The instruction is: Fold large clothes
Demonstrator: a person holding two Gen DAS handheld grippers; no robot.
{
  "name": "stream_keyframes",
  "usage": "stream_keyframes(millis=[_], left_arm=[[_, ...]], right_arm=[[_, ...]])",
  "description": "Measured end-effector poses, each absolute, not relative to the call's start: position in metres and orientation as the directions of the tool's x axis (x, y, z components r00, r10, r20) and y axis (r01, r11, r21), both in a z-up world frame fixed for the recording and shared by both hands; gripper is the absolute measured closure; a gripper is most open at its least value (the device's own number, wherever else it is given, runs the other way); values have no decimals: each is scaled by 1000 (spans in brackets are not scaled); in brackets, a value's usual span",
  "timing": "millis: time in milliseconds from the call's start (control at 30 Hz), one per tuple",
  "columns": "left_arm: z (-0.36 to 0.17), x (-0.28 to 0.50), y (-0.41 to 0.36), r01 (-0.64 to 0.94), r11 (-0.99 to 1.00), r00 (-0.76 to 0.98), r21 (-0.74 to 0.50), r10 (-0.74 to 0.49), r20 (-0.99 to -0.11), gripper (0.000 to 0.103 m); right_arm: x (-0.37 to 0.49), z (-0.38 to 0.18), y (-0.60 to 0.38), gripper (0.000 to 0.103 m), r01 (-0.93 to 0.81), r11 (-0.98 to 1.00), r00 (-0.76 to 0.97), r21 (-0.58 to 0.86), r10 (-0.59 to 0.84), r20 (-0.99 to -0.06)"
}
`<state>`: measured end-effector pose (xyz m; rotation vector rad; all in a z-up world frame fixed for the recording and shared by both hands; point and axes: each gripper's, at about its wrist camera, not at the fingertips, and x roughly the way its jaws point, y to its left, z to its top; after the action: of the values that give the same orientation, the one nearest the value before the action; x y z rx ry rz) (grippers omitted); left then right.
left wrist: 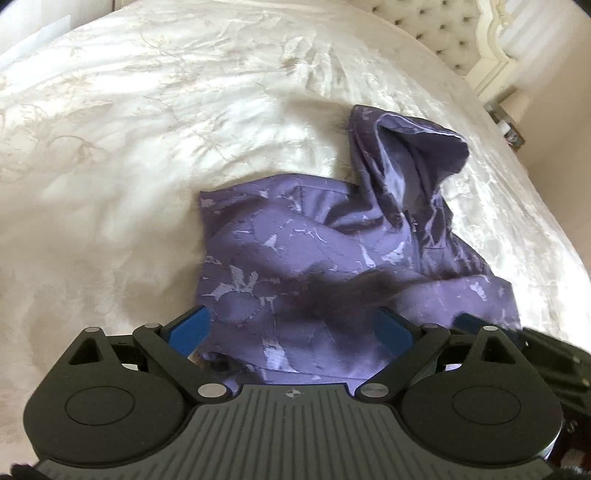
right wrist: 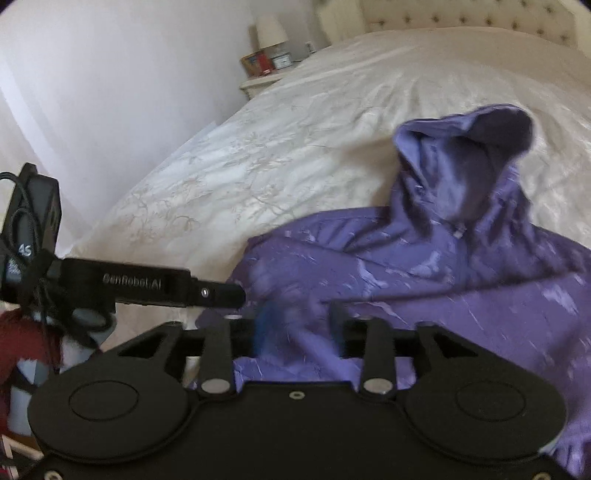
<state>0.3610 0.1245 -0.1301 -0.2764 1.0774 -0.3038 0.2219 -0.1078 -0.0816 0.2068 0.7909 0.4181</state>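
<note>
The purple hooded garment (right wrist: 424,273) was seen bunched on the cream bedspread (right wrist: 295,122), pinched between the right gripper's (right wrist: 301,325) blurred fingers.

"GenRobot.AI" runs along the left gripper (right wrist: 255,293) body; "4S" marks its rear.

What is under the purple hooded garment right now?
The purple hooded garment lies on the cream bedspread, which shows all around it. Anything directly beneath it is covered by the fabric.

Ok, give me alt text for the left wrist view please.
The left gripper, jaws wide open, hovers over a rumpled purple patterned hoodie on a cream bedspread, its hood standing up behind. A tufted headboard shows at top right.
</note>
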Motion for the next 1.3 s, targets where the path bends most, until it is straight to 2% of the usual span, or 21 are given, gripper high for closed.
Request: stream_keyframes(millis=[233,400,500,600,733,933,1033,1100,1233,1300], left_arm=[[-149,366,105,141,890,390,-435,-453,-802,7],[-172,367,84,134,911,318,-391,-413,-853,10],[-182,368,72,137,945,281,-299,-326,-903,80],[-170,365,68,167,934,377,-315,-356,-855,83],[-132,363,50,303,931,538,-201,-342,-770,83],[-161,382,56,199,952,421,-232,-297,-857,82],[-178,379,59,172,960,381,-221,-272,-884,79],[-186,377,60,172,961,370,-216,-266,-890,77],[-189,376,56,150,969,379,-194,-238,-894,76],[-192,376,53,136,971,381,-196,-234,-895,76]], right_arm=[[195,-93,-151,53,-150,950,624,274,306,-719],[186,-107,-186,53,-47,970,604,238,218,-767],[180,-111,-206,53,-2,972,595,233,189,-781],[178,-115,-228,53,52,971,591,233,158,-791],[178,-114,-266,53,151,958,620,242,99,-778],[198,-123,-315,53,242,942,618,233,35,-785],[212,-162,-332,55,286,933,468,217,62,-881],[205,-181,-342,60,313,910,416,273,127,-900],[190,-172,-357,56,308,904,396,297,162,-904],[186,-156,-369,55,302,899,451,318,159,-878]])
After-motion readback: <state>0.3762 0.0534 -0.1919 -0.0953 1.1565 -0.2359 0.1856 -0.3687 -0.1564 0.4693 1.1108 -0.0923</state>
